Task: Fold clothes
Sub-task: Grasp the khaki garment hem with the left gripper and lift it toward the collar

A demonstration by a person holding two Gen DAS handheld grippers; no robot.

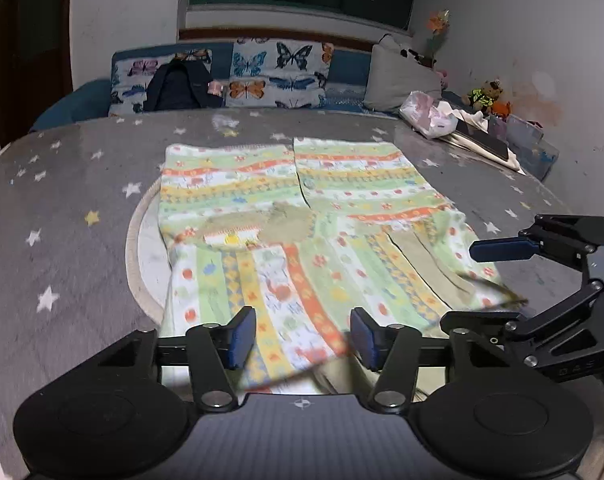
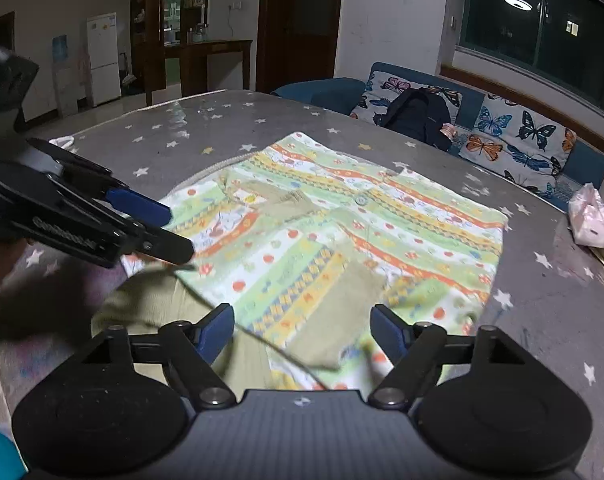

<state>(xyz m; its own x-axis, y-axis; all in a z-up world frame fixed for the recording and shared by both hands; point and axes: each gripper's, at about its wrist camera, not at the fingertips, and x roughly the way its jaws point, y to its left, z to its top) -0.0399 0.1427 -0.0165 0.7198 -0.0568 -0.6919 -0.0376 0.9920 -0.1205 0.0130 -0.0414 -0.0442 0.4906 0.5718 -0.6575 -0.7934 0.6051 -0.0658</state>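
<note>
Striped patterned cotton, the child's garment (image 1: 302, 216) lay partly folded on the star-print grey cover (image 1: 62, 200), both the left gripper (image 1: 302, 334) and right gripper (image 2: 302, 330) released over its near hem, suggesting a further fold, each needing a hem grasp.

Dim indoor light, fisheye-warped edges, blurred foreground.

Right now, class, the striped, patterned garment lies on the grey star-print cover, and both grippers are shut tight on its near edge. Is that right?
Not quite. The striped, patterned garment does lie on the grey star-print cover, but neither gripper grips it. The left wrist view shows the left gripper with fingers apart; the right wrist view shows the right gripper open too.
</note>
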